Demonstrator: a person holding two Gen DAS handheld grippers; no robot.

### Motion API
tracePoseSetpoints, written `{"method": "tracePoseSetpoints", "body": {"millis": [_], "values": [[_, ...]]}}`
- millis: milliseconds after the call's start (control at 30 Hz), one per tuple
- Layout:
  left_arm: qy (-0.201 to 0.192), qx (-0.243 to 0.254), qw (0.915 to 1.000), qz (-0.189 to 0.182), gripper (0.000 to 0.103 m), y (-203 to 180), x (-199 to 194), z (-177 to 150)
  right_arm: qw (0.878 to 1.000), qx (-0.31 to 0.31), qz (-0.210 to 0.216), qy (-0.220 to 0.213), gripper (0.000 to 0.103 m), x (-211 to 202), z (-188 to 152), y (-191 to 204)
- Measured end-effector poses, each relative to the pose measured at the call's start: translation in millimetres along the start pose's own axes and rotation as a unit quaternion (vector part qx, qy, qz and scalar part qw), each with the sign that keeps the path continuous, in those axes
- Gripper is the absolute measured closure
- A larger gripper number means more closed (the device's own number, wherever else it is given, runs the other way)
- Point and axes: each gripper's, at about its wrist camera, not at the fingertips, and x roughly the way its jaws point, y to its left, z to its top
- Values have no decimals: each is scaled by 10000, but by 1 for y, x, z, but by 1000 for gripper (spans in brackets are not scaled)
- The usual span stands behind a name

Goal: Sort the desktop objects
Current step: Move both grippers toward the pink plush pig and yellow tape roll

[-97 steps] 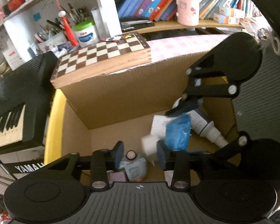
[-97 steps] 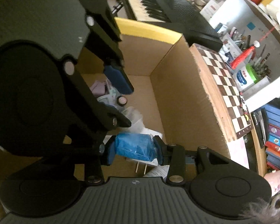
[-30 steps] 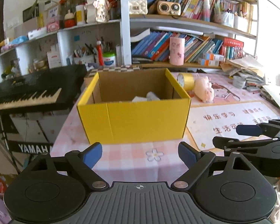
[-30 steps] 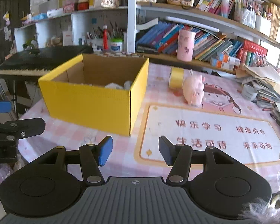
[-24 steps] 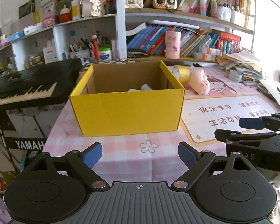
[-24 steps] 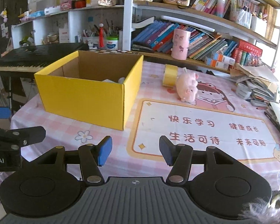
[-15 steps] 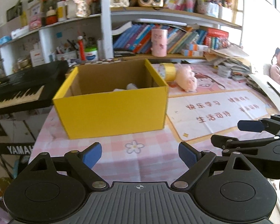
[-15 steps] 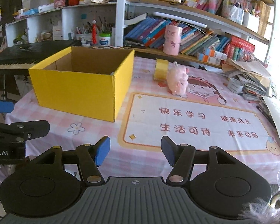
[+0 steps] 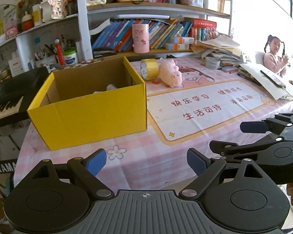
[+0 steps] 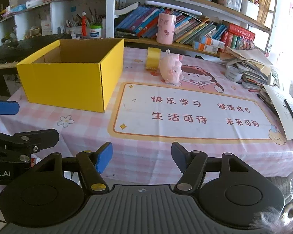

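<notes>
A yellow cardboard box [image 9: 91,115] stands on the pink checked tablecloth at the left; it also shows in the right wrist view [image 10: 68,81]. White items lie inside it [image 9: 110,87]. A pink plush pig [image 9: 170,75] and a yellow tape roll [image 9: 149,68] lie behind the box's right side; the pig [image 10: 170,68] and the roll [image 10: 153,58] also show in the right wrist view. My left gripper [image 9: 146,161] is open and empty, held back near the table's front edge. My right gripper [image 10: 141,156] is open and empty beside it.
A white mat with red Chinese writing [image 10: 185,113] covers the table's right half. Stacked papers and books [image 10: 250,68] lie at the far right. A black keyboard [image 9: 5,97] stands left of the table. Bookshelves [image 9: 146,33] run behind. A child [image 9: 273,56] sits at the far right.
Both grippers have let go of items inside the box, lifted out and drawn back to the table's front edge. Over the last second they drifted slightly right.
</notes>
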Motion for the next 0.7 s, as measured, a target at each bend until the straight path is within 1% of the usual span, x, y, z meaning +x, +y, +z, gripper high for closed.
{"method": "tracePoseSetpoints", "body": {"millis": [300,700], "values": [[16,75,9999,-146,11,-10,12,11,9999,26,-137,71,39,4,1,-12],[18,308,9983,-489,11,-38,37,30,9986,194,-453,172,38,11,3,-47]]}}
